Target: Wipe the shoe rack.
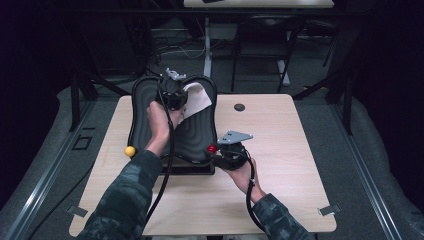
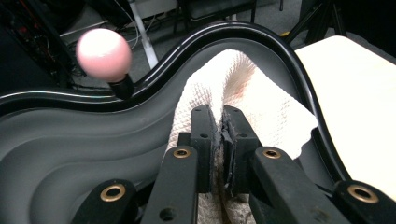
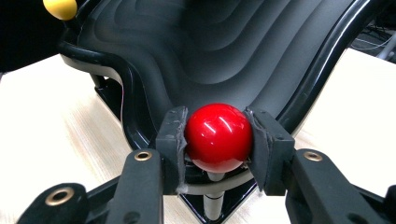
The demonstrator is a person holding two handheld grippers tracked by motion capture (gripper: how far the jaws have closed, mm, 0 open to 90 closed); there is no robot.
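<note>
1. My left gripper (image 1: pixel 176 96) is clamped tight on a white paper towel (image 2: pixel 261 100), pressed to the far right part of the black tray (image 1: pixel 150 100).
2. My right gripper (image 3: pixel 218 140) is closed around the red knob (image 3: pixel 218 136) at the tray's near right corner.
3. A yellow knob (image 1: pixel 130 151) sits at the near left corner.

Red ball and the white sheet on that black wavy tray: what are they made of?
Red ball: looks like hard glossy plastic, with sharp light reflections. White sheet: seems a paper towel, matte, with an embossed dimple pattern and soft folds. Tray: probably moulded plastic, satin ridges, shiny rim.
</note>
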